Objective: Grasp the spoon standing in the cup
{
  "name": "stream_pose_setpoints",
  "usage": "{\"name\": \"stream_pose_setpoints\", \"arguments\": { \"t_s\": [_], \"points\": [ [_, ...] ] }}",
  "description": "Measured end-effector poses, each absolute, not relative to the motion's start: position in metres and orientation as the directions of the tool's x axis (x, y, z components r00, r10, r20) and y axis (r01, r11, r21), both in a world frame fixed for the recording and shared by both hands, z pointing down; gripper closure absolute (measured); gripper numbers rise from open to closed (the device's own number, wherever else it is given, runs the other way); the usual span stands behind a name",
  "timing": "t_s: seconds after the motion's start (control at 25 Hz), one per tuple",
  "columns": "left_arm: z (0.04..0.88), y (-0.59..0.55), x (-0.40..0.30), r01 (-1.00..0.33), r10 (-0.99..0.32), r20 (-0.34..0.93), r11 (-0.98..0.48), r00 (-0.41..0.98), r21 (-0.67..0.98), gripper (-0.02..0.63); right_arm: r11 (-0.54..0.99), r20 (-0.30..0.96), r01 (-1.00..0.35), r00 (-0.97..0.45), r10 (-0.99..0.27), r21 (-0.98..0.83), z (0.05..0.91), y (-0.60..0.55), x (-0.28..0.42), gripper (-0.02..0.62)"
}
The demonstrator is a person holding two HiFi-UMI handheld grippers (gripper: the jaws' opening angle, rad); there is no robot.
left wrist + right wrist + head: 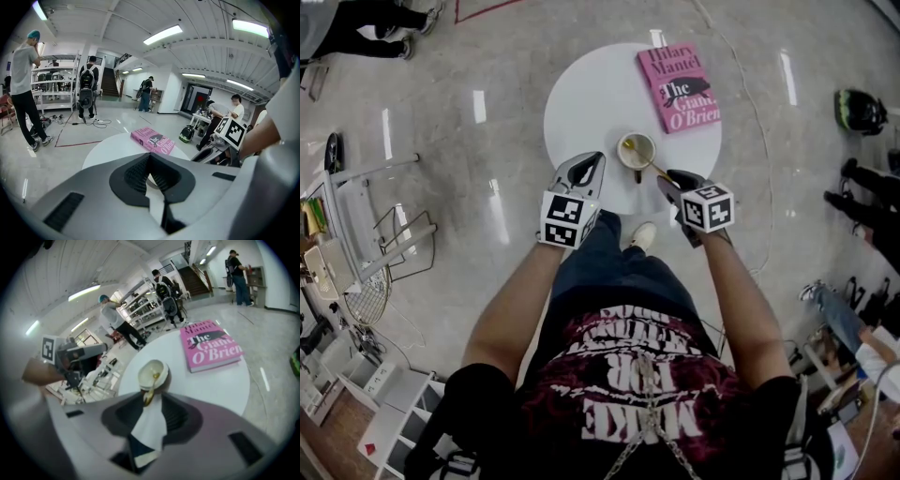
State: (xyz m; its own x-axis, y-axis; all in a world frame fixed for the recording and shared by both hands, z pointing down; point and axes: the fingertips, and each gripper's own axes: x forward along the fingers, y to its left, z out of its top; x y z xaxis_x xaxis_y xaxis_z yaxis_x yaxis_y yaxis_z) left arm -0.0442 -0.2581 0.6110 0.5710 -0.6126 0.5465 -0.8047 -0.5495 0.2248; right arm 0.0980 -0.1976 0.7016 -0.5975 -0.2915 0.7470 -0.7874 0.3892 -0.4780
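Right claw (150, 398), narrowly parted and empty, hovers at the tabletop's (206, 385) near edge. The spoon (151, 385) slants out of the cup (142, 372), handle end pointing between the jaws. Left claw (151, 154), tips together, sits farther off.

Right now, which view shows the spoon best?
Right gripper view: spoon close up, standing in the cup, handle end between the jaws. Head view shows it small, from above. Left gripper view: hidden behind its jaws.
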Motion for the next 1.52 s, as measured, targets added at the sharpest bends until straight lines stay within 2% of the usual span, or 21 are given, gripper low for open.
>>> {"name": "stream_pose_setpoints", "arguments": {
  "t_s": [0.16,0.32,0.52,0.92,1.52],
  "points": [
    [0.612,-0.259,-0.045,-0.801,-0.61,0.546,-0.555,0.574,0.223,0.581,0.383,0.741,-0.787,-0.601,-0.299,-0.484,0.701,-0.202,0.097,0.463],
    [0.612,-0.259,-0.046,-0.798,-0.608,0.545,-0.562,0.578,0.219,0.581,0.388,0.751,-0.793,-0.59,-0.296,-0.47,0.7,-0.201,0.098,0.509],
    [0.614,-0.259,-0.045,-0.796,-0.605,0.547,-0.563,0.579,0.22,0.581,0.401,0.752,-0.801,-0.577,-0.319,-0.444,0.698,-0.204,0.098,0.535],
    [0.614,-0.258,-0.039,-0.793,-0.602,0.545,-0.568,0.584,0.223,0.581,0.428,0.744,-0.808,-0.564,-0.359,-0.406,0.688,-0.212,0.099,0.558],
    [0.601,-0.256,-0.039,-0.796,-0.613,0.535,-0.566,0.581,0.216,0.581,0.426,0.714,-0.804,-0.578,-0.395,-0.415,0.668,-0.212,0.1,0.56]
  ]
}}
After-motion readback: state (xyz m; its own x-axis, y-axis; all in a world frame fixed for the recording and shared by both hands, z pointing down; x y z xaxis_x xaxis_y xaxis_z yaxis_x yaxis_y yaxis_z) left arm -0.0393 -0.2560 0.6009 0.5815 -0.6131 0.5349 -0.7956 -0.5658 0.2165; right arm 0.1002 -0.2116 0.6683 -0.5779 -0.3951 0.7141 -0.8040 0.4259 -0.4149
